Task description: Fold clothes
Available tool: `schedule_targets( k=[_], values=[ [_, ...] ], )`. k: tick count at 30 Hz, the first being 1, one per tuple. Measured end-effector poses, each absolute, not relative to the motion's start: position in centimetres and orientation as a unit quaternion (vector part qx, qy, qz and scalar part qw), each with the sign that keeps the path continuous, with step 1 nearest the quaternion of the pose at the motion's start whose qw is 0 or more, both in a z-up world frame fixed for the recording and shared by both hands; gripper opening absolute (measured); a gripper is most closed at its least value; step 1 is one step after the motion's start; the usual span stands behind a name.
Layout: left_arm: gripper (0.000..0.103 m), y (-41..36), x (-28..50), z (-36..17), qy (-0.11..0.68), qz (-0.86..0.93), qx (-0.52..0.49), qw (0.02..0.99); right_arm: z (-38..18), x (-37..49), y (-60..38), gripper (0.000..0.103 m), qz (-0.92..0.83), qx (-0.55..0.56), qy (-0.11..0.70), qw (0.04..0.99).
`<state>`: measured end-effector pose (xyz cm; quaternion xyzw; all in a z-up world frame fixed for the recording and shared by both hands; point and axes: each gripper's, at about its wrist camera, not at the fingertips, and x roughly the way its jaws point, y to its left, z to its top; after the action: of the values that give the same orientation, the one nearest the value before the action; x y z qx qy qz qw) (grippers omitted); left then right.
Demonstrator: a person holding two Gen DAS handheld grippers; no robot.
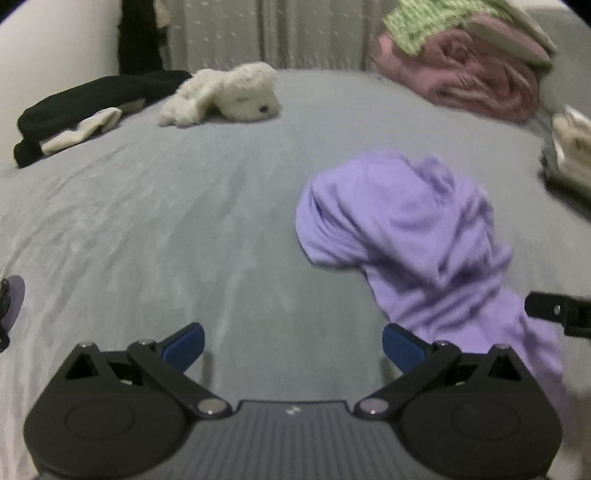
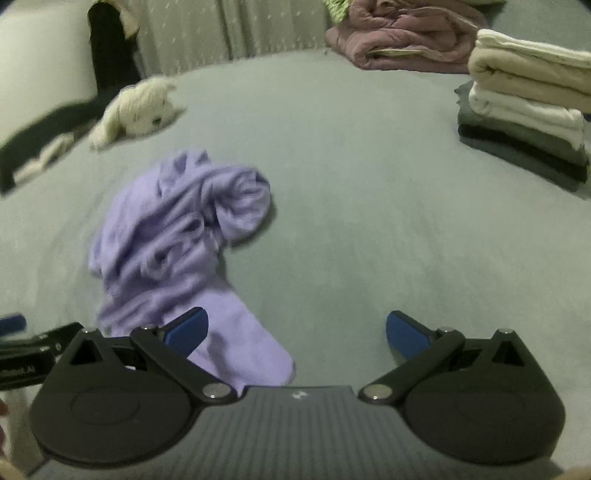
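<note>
A crumpled lilac garment (image 1: 410, 240) lies bunched on the grey bed sheet (image 1: 184, 229), right of centre in the left wrist view. In the right wrist view the same lilac garment (image 2: 177, 236) lies left of centre, its near end reaching under the left blue pad. My left gripper (image 1: 293, 349) is open above bare sheet, its right pad close to the garment's near edge. My right gripper (image 2: 297, 334) is open too, with nothing between its fingers. The other gripper's black body (image 1: 557, 312) shows at the right edge.
A white plush toy (image 1: 225, 96) and dark clothes (image 1: 74, 107) lie at the back left. A pink blanket pile (image 1: 476, 74) sits at the back right. A stack of folded clothes (image 2: 524, 107) stands on the right. Curtains (image 2: 229, 29) hang behind the bed.
</note>
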<state>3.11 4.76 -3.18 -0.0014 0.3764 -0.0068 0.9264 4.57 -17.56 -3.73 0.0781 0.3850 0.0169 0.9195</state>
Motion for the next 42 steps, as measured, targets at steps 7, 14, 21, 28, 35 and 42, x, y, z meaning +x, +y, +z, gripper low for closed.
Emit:
schedule_targets(
  k=[7, 14, 21, 28, 35, 42],
  values=[
    [0.103, 4.4, 6.1, -3.3, 0.397, -0.02, 0.021, 0.917, -3.3, 6.8, -15.4, 0.103, 0.057, 0.085, 0.386, 0.917],
    [0.103, 4.8, 7.1, -2.8, 0.389, -0.027, 0.018, 0.921, -3.4, 7.7, -13.8, 0.09, 0.089, 0.09, 0.375, 0.918],
    [0.102, 5.7, 8.4, -2.7, 0.398, -0.018, -0.029, 0.917, -3.6, 8.1, -14.0, 0.047, 0.117, 0.107, 0.373, 0.914],
    [0.102, 5.5, 8.1, -2.5, 0.393, -0.017, -0.043, 0.919, -3.3, 7.8, -14.3, 0.017, 0.143, 0.129, 0.378, 0.906],
    [0.102, 4.9, 7.3, -1.9, 0.383, -0.02, -0.036, 0.923, -2.4, 6.4, -14.2, 0.013, 0.17, 0.138, 0.384, 0.897],
    [0.102, 4.4, 6.8, -1.7, 0.381, -0.017, -0.023, 0.924, -1.5, 4.8, -14.6, 0.012, 0.19, 0.148, 0.397, 0.886]
  ],
)
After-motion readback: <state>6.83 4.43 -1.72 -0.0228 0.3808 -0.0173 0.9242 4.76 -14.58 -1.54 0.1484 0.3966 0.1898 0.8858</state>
